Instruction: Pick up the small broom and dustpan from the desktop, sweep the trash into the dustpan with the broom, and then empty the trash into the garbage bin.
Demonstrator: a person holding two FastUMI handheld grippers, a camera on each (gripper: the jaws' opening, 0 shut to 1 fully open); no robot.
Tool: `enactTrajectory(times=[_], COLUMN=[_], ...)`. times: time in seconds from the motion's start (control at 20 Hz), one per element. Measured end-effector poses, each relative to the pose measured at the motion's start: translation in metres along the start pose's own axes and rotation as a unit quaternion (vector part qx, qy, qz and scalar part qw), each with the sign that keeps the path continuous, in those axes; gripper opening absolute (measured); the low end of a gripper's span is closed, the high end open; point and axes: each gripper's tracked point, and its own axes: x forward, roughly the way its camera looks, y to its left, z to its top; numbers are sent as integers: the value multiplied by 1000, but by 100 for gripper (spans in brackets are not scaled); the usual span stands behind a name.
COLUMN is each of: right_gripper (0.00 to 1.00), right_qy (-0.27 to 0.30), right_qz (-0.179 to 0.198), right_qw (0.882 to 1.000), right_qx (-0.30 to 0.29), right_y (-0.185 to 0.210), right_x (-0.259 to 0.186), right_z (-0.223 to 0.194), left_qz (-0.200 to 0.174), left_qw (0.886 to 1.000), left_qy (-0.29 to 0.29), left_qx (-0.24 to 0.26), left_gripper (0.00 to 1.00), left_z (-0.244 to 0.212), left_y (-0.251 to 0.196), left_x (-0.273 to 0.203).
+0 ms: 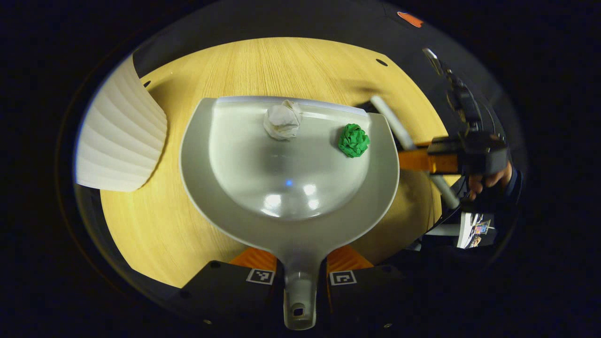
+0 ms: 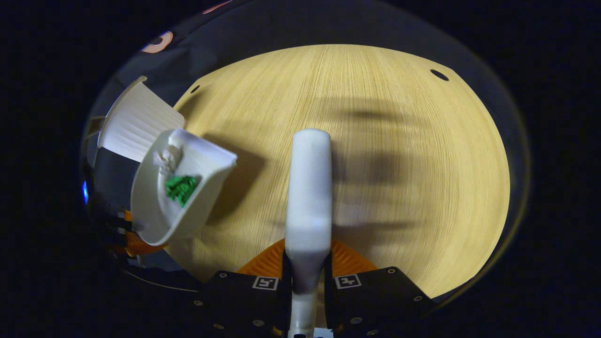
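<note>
Holding the dustpan (image 1: 291, 188) by its handle, left gripper (image 1: 300, 277) is clamped on it w/ both fingers, pan off the desktop (image 1: 155, 225) and near the ribbed white bin (image 1: 119, 145), prob. so it can be tipped in. White paper wad (image 1: 283, 120) & green wad (image 1: 353, 140) sit near the pan's front lip. Right gripper (image 2: 305, 281) grips the broom (image 2: 308, 188) handle, kept well apart, likely to stay clear of the dump.

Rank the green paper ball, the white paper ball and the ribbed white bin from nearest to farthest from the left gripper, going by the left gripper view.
From the left gripper, shut on the dustpan handle:
1. Green paper ball, in the pan, right of centre.
2. White paper ball, in the pan at its front lip, a little farther.
3. Ribbed white bin, outside the pan, off to the left.
</note>
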Motion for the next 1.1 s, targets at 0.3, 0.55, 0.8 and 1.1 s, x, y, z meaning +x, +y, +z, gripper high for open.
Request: enactTrajectory(times=[0.3, 0.55, 0.8, 1.1], right_gripper=[29, 29, 46, 41], right_qy=[1, 4, 0, 6], right_qz=[-49, -66, -68, -54], right_qw=[999, 998, 997, 998], right_qx=[9, -4, -27, -20], right_y=[13, 24, 21, 28], right_x=[34, 49, 51, 51], right_z=[4, 16, 16, 12], left_qz=[7, 1, 12, 39], left_qw=[999, 998, 995, 985], left_qy=[-45, -67, -104, -143], left_qx=[-8, -17, -4, -86], left_gripper=[28, 28, 28, 28], left_z=[3, 4, 17, 43], left_y=[-3, -2, 3, 73], left_x=[-22, -42, -82, -157])
